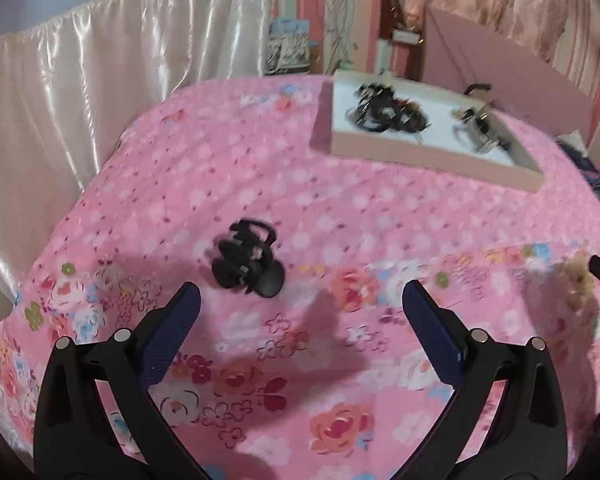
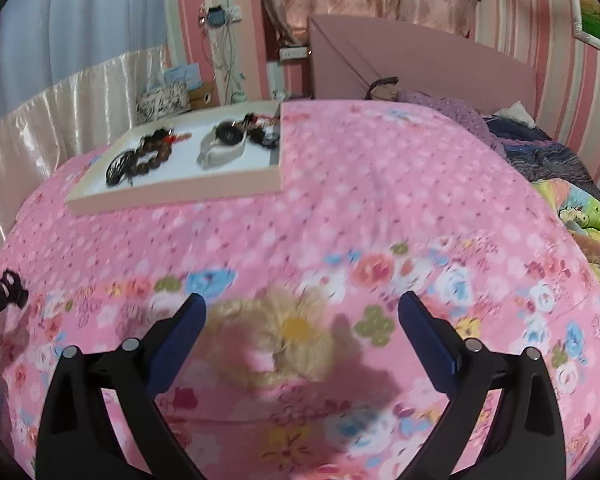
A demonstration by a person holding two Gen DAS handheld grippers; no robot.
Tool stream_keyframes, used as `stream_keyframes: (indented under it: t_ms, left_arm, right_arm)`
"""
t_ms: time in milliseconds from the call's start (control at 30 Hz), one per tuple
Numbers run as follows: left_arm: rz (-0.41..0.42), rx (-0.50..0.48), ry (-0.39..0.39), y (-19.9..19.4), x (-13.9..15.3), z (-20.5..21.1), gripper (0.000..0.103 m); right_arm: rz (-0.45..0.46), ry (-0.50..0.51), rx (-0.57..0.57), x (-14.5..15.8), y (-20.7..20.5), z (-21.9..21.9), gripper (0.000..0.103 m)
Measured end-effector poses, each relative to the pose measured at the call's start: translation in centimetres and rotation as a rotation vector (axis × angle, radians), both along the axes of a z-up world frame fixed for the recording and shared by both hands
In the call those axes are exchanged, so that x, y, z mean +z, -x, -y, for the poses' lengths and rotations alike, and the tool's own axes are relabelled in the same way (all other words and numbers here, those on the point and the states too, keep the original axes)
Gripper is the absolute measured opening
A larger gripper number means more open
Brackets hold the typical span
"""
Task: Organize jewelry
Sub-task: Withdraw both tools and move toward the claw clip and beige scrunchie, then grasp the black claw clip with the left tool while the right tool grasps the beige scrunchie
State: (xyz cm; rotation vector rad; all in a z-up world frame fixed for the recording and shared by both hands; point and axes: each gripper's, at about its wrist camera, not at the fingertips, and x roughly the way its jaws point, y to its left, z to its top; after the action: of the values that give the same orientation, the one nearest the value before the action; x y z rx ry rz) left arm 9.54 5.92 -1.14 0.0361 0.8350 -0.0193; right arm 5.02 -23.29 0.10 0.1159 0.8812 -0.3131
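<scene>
While my left gripper (image 1: pixel 301 294) gapes beside the black hair claw (image 1: pixel 247 261) at frame centre, my right gripper (image 2: pixel 302 306) spreads around the cream scrunchie (image 2: pixel 274 340); tray (image 2: pixel 172 196) upper left.

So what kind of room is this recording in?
Most likely a bedroom: a pink floral bedspread over a bed, a pink padded headboard, and shiny cream satin curtains alongside.
</scene>
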Motion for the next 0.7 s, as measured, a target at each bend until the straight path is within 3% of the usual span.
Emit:
stream_keyframes:
  t_ms: [267,400,433,500,567,633,700]
  left_arm:
    - [-0.017,0.071,0.031,-2.1,-1.4,-2.2,0.099]
    - [-0.033,0.067,0.029,-3.4,-1.6,-2.2,0.092]
    - [-0.036,0.064,0.021,-3.8,-1.6,-2.1,0.09]
    - [-0.044,0.051,0.017,-4.3,-1.7,-1.9,0.083]
    - [-0.061,0.037,0.022,-4.6,-2.0,-1.7,0.077]
    - [-0.08,0.029,0.017,-4.8,-2.4,-1.6,0.064]
    - [-0.086,0.032,0.0,-5.0,-2.7,-1.4,0.061]
  right_arm:
    - [-0.062,0.079,0.053,-1.8,-1.0,-2.4,0.096]
    - [-0.078,0.097,0.059,-2.4,-1.1,-2.7,0.095]
    - [-0.081,0.099,0.059,-2.5,-1.1,-2.8,0.094]
    - [-0.093,0.089,0.062,-2.8,-1.2,-2.7,0.08]
    - [-0.1,0.074,0.058,-3.0,-1.3,-2.5,0.078]
    - [-0.102,0.053,0.048,-3.2,-1.3,-2.1,0.075]
    - [-0.102,0.039,0.044,-3.2,-1.2,-1.9,0.067]
